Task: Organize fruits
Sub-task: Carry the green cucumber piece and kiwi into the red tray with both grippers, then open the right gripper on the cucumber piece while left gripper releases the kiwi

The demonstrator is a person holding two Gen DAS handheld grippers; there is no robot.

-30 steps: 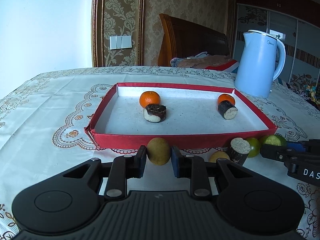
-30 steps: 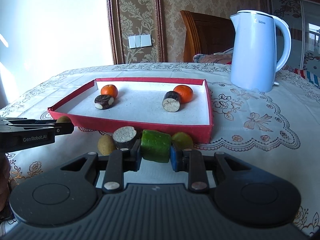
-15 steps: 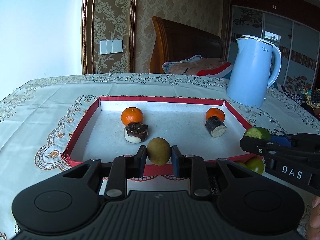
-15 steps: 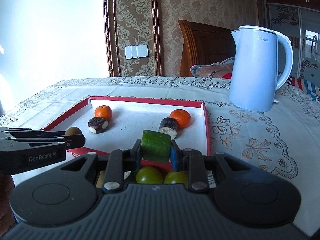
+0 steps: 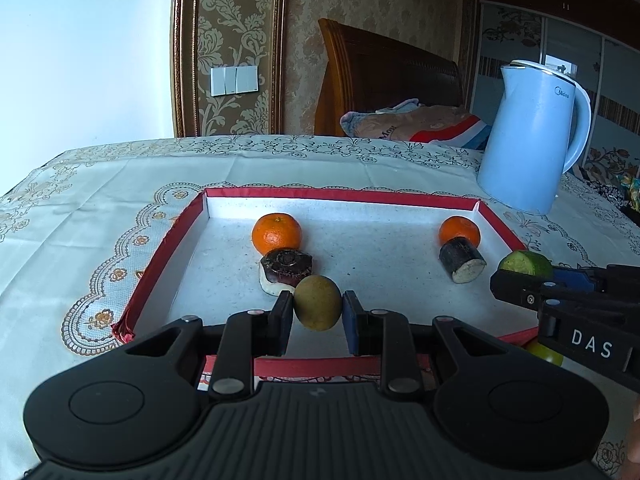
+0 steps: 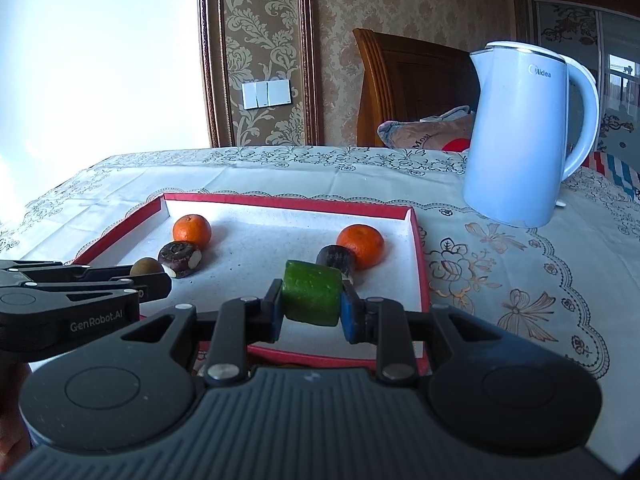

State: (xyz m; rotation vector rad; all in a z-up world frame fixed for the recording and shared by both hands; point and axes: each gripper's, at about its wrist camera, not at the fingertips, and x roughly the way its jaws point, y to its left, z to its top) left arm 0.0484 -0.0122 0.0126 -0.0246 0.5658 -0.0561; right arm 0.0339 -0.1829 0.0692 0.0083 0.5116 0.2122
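My left gripper is shut on a round brown-green fruit, held above the near left part of the red-walled tray. My right gripper is shut on a green cut chunk over the tray's near right part. Inside the tray lie two oranges, each with a dark-skinned, white-fleshed piece in front of it. The right gripper shows in the left wrist view, the left gripper in the right wrist view.
A light blue kettle stands on the embroidered tablecloth behind the tray's right corner. A green fruit peeks out on the cloth in front of the tray, under the right gripper. A wooden headboard and bedding lie beyond the table.
Both grippers have lifted their fruit from the cloth in front of the tray and carried it forward over the tray's near wall. The loose fruits on the cloth have dropped mostly out of sight.
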